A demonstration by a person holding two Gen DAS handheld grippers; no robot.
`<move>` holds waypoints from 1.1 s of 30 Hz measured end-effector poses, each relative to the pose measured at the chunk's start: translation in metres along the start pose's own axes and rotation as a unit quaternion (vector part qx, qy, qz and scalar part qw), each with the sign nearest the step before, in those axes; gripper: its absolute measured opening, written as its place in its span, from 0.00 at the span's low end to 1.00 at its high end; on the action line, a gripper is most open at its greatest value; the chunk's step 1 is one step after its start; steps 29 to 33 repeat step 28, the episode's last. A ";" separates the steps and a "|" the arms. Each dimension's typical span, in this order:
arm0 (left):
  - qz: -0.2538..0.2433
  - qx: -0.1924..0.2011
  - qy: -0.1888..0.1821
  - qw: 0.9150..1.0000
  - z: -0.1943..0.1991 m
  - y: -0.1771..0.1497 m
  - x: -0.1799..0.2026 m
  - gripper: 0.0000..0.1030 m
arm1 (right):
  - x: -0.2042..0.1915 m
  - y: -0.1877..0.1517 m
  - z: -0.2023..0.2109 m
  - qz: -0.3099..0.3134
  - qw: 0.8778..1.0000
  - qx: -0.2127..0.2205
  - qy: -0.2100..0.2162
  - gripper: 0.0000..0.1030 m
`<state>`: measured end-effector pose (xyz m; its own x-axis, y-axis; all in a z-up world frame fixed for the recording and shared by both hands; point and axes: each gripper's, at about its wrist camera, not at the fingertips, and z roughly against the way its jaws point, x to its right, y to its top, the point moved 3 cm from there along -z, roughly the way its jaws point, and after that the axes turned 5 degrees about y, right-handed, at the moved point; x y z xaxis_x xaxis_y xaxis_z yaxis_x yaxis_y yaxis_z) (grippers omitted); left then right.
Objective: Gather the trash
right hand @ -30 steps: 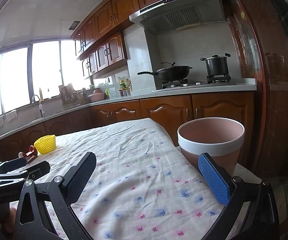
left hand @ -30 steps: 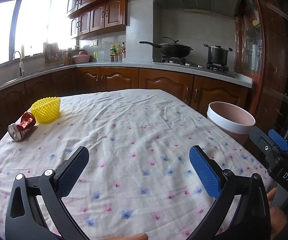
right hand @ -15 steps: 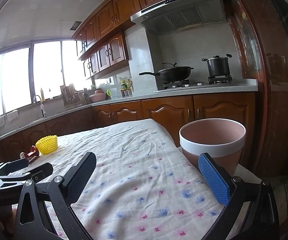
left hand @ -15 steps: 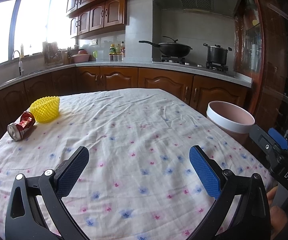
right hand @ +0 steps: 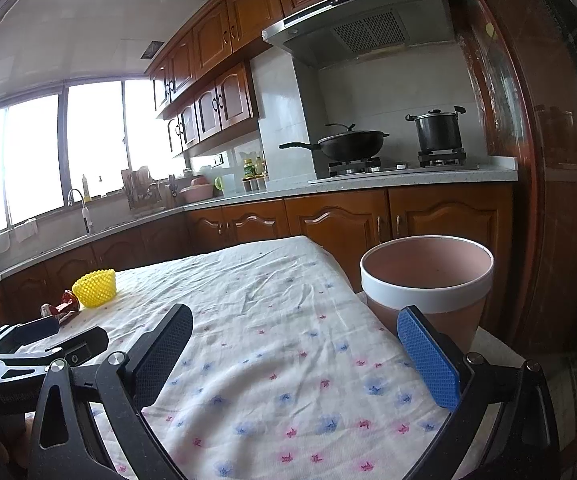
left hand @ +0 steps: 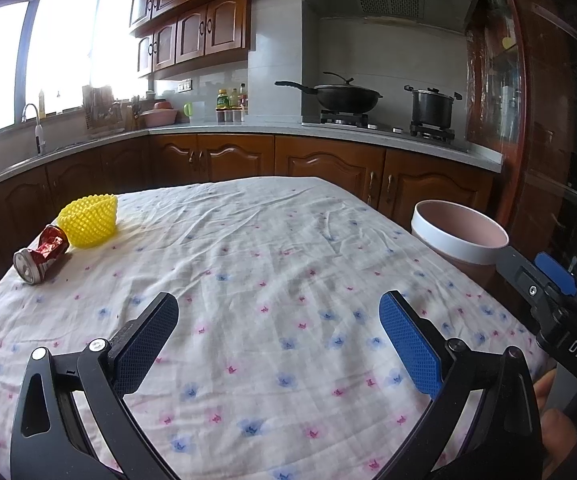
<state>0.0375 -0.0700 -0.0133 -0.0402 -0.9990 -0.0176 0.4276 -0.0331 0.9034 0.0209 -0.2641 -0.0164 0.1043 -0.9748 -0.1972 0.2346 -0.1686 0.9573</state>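
A crushed red can (left hand: 40, 254) lies on its side at the table's far left, touching a yellow mesh fruit net (left hand: 89, 221). Both also show small in the right wrist view, the can (right hand: 61, 307) and the net (right hand: 95, 288). A pink bin with a white rim (left hand: 458, 235) stands past the table's right edge, close in the right wrist view (right hand: 426, 286). My left gripper (left hand: 278, 320) is open and empty over the near part of the table. My right gripper (right hand: 294, 334) is open and empty, beside the bin.
The table carries a white floral cloth (left hand: 272, 264). Wooden kitchen cabinets and a counter (left hand: 328, 130) run behind, with a wok (left hand: 342, 96) and a pot (left hand: 432, 108) on the stove. A dark wooden cabinet stands at the right.
Both grippers have drifted slightly; the views shift a little. Both stay open and nothing on the table has moved.
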 end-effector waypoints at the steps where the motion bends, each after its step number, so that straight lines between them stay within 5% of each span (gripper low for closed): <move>1: -0.001 0.001 0.000 1.000 0.000 0.000 0.000 1.00 | 0.000 0.000 0.000 0.000 1.000 0.000 0.000 1.00; 33: 0.008 -0.019 -0.018 1.000 -0.010 0.002 -0.001 1.00 | 0.000 0.006 -0.011 -0.004 1.000 -0.015 -0.004 1.00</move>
